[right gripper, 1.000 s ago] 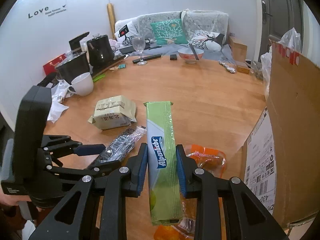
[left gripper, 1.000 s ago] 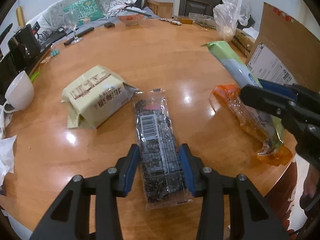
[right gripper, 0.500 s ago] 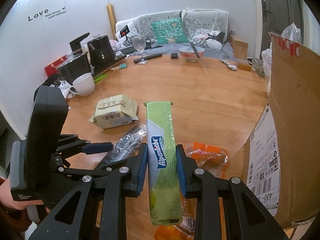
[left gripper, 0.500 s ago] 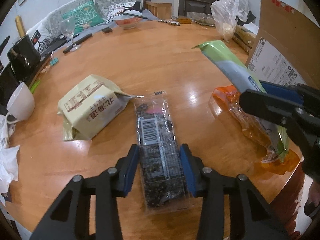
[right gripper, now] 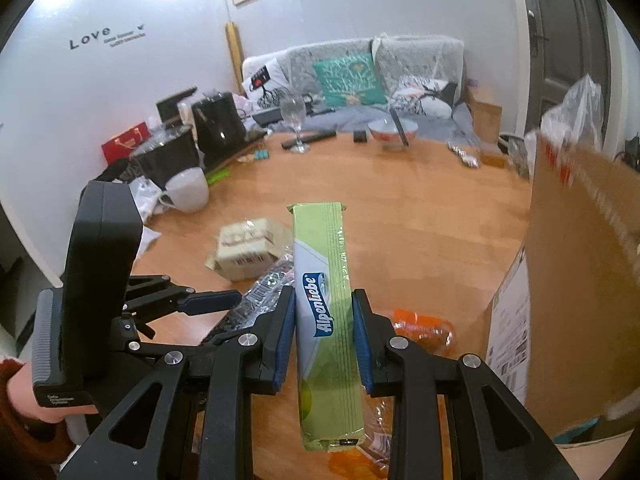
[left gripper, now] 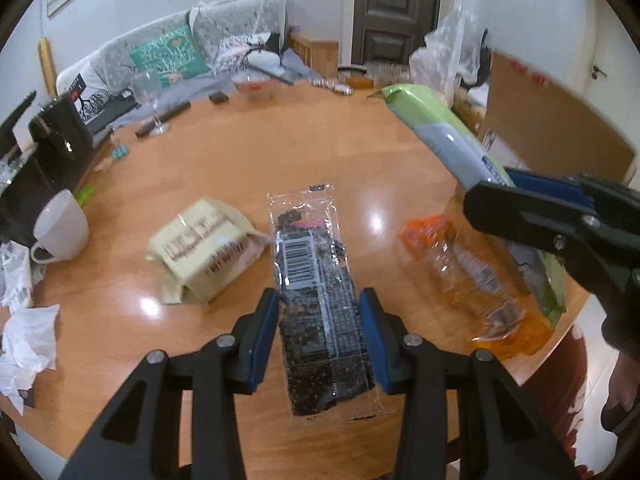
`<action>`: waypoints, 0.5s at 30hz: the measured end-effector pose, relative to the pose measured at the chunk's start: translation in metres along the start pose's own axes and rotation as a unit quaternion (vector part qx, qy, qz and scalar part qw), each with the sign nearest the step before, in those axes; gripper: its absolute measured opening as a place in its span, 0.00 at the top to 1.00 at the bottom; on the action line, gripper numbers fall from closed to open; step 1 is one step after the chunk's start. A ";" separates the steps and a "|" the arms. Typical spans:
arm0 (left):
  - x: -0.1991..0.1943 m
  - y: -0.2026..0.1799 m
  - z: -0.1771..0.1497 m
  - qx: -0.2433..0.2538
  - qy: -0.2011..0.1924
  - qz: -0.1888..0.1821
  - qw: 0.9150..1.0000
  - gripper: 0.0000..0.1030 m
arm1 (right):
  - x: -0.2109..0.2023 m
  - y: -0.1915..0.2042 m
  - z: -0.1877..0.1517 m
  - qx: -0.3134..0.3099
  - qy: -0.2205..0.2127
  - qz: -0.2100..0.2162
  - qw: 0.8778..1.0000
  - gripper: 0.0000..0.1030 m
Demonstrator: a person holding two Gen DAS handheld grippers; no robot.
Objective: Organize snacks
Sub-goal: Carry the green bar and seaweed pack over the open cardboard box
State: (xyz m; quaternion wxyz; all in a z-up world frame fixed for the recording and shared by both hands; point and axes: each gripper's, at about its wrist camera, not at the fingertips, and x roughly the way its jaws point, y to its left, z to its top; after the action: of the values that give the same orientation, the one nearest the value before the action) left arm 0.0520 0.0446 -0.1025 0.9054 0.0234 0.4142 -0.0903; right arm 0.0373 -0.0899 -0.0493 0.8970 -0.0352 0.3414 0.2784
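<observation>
With each claw clamped on a snack, the left claw (left gripper: 319,322) on the clear dark seaweed pack (left gripper: 316,276), the right claw (right gripper: 324,328) on the green Alpenliebe stick (right gripper: 326,300), both held above the worktop (left gripper: 280,152), the carry is in hand; next comes lowering them into the cardboard box (right gripper: 580,280) at the right.

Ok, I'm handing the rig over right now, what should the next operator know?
Left gripper: shut on the dark snack pack, held off the table.
Right gripper: shut on the green Alpenliebe pack, also held clear.
On the table: beige pack, orange bag.
Cardboard box stands open on the right.
Done: both packs gripped.
Left: likely box both, then fetch the other two.
</observation>
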 end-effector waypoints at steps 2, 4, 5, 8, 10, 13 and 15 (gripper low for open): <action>-0.014 0.000 0.004 -0.001 -0.013 0.001 1.000 0.63 | -0.009 0.005 0.006 0.001 -0.006 0.009 1.000 0.78; -0.029 0.001 0.007 -0.003 -0.025 -0.001 1.000 0.63 | -0.019 0.009 0.012 -0.002 -0.014 0.014 1.000 0.78; -0.037 0.000 0.010 -0.003 -0.033 -0.002 0.999 0.63 | -0.026 0.012 0.016 -0.004 -0.020 0.019 1.000 0.78; -0.057 -0.003 0.016 -0.003 -0.050 -0.005 0.999 0.63 | -0.041 0.014 0.024 -0.001 -0.030 0.032 0.999 0.78; -0.070 -0.005 0.023 0.000 -0.061 -0.011 0.998 0.63 | -0.052 0.012 0.030 0.002 -0.039 0.039 0.998 0.78; -0.087 -0.010 0.036 0.006 -0.078 -0.017 0.997 0.63 | -0.076 0.006 0.038 0.006 -0.055 0.041 0.998 0.78; -0.100 -0.017 0.045 0.013 -0.091 -0.023 0.996 0.63 | -0.087 -0.001 0.040 0.008 -0.061 0.040 0.997 0.78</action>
State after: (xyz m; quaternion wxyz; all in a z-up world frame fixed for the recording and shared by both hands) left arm 0.0188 0.0372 0.0027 0.9366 0.0175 0.3294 -0.1185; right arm 0.0088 -0.1219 0.0363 0.9044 0.0027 0.2895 0.3133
